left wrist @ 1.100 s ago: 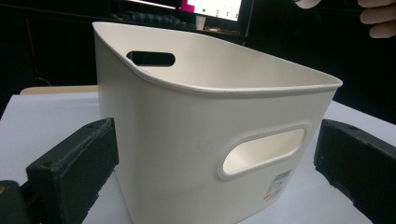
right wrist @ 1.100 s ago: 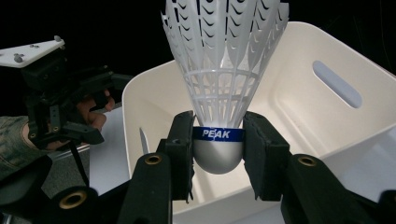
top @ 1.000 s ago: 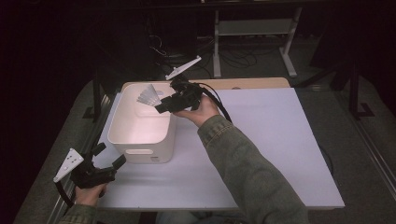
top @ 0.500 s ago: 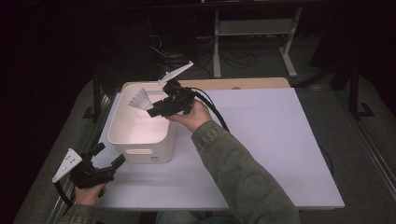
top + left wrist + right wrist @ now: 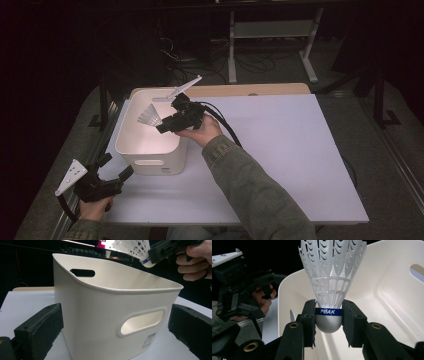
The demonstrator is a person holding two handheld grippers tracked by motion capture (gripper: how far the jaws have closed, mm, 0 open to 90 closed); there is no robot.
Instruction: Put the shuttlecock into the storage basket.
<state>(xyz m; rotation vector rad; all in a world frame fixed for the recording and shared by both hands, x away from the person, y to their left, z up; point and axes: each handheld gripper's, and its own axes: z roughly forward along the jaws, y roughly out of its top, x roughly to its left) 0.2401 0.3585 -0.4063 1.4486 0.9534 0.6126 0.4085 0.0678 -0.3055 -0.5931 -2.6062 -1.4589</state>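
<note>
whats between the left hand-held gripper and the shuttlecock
The white bin: in the high view it stands between the left hand-held gripper and the shuttlecock, which the right hand-held gripper holds over the bin's opening.

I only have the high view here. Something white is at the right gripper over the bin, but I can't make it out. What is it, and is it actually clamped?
Observer: It is a white plastic shuttlecock; the right gripper has both pads pressed on its rounded base.
Operator: Which way is it pointing?
Observer: In the right gripper view the skirt points away from the jaws, and a blue band reading PEAK sits at pad level.
Operator: And the left gripper, is it on the bin?
Observer: No. The left gripper is open, with a corner of the white bin between its jaws and neither pad touching it.
</note>
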